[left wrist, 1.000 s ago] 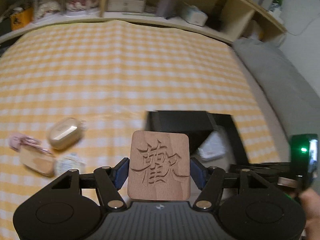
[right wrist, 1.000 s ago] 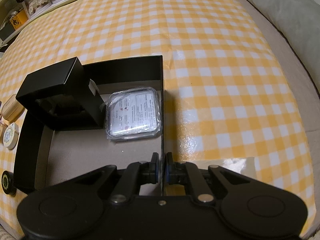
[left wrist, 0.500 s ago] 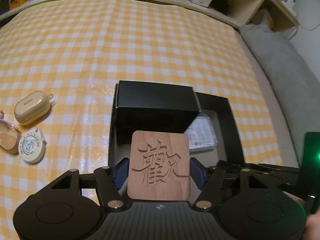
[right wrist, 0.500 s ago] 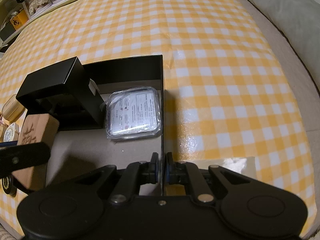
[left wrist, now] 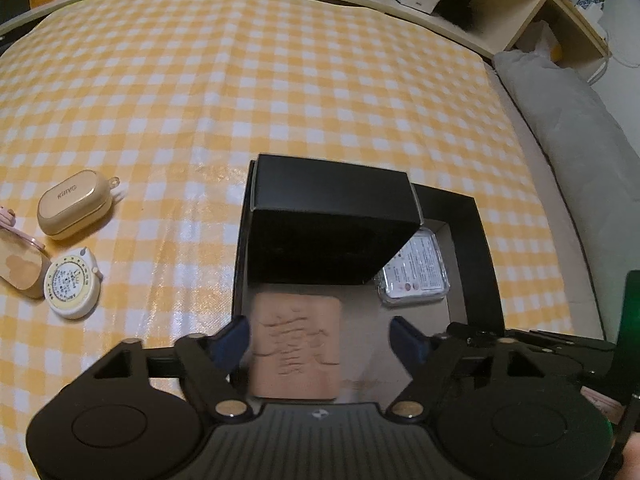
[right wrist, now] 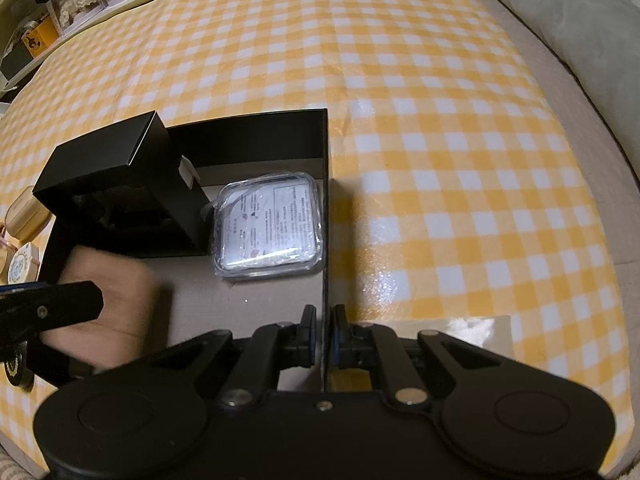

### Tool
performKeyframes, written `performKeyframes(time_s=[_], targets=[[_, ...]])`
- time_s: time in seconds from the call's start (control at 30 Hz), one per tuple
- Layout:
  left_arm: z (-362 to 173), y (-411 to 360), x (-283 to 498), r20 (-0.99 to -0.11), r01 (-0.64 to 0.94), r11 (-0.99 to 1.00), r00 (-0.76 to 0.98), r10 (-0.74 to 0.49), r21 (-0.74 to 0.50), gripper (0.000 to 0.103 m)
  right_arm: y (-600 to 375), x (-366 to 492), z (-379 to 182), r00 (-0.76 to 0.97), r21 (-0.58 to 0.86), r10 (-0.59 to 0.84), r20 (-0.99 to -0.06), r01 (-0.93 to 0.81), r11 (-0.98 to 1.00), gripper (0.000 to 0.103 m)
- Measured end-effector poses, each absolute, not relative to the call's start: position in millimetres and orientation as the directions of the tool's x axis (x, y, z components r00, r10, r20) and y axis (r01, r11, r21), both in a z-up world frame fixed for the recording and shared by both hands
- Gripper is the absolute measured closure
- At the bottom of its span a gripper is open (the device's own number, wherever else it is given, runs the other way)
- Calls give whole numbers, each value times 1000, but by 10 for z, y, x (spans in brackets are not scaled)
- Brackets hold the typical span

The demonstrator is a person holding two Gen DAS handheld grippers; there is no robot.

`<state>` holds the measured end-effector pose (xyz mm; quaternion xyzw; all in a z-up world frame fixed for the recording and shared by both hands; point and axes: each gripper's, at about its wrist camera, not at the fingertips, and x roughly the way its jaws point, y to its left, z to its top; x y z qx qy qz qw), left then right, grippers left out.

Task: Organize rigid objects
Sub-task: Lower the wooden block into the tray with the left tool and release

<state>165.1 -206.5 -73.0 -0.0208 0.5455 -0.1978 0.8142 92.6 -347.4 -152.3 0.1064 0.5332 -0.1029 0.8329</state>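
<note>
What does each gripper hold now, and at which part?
The right gripper is shut on the black tray's right wall. The left gripper is opening; the wooden block lies loose between them.

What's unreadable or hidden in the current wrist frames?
- Wooden block, left wrist view: motion-blurred between the opening left claw, so its carving is unreadable; whether it rests on the tray floor is unclear.
- Clear packet: label print too small; the small black box covers one corner in the left wrist view.
- Right claw, right wrist view: shut on the tray wall; the wall's near end is hidden by the claw body.
</note>
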Motion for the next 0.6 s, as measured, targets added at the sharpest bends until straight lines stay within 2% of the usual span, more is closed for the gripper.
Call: performKeyframes(time_s=[0.27, 0.33, 0.47, 0.6], targets=[[-650, -2058, 1589, -880, 311, 919, 327, -345, -244, 19, -3446, 933, -1553, 407, 66, -56, -912, 280, 958, 94], [-613, -2056, 1559, -881, 316, 918, 325, -343, -241, 15, -3446, 933, -1553, 407, 66, -56, -912, 280, 958, 94], [-498, -2053, 1475, -871, 351, 904, 328, -364, -246, 13, -3449, 934, -1553, 407, 67, -56, -912, 280, 958, 94], [-381, -2025, 1373, -863, 384, 889, 326, -385, -251, 5, -3443, 931, -1556, 408, 68, -55, -911, 280, 957, 94]])
